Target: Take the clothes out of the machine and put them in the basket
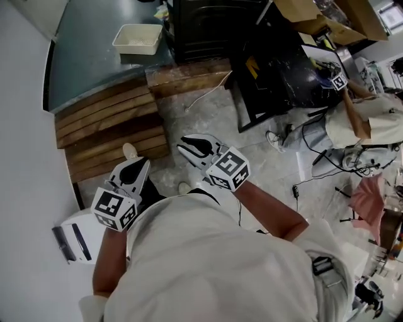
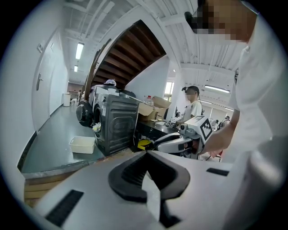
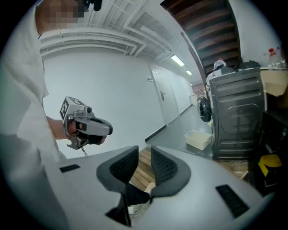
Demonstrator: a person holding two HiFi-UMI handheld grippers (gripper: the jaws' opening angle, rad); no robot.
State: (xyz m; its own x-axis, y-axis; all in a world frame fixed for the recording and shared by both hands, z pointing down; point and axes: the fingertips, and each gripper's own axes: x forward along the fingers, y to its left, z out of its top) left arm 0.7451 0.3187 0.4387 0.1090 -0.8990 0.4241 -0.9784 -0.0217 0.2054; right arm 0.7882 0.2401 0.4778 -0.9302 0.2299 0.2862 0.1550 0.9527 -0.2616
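- Machine [image 1: 214,25] — dark, well ahead of you.
- Basket [image 1: 138,39] — just beside the machine.
- Clothes [image 2: 96,128] — only a pale scrap shows at the machine's door; likely soft and light, so pinch a bunched fold.
- Left gripper [image 2: 146,155] clenched on nothing; right gripper [image 3: 144,155] slightly parted, empty.

White wall [image 1: 25,126] hard on the left; little room that side. Ahead, slatted wooden steps [image 1: 107,122] front the green floor [image 1: 88,50], which runs open along the wall. On it the basket [image 1: 137,39], just beside the dark machine [image 1: 208,25]. Right of machine: black frame [image 1: 249,82], cardboard boxes [image 1: 302,9], a seated person [image 1: 371,122]. Loose cable [image 1: 208,93] crosses the bare concrete floor [image 1: 195,119] between steps and frame; passage there otherwise open.
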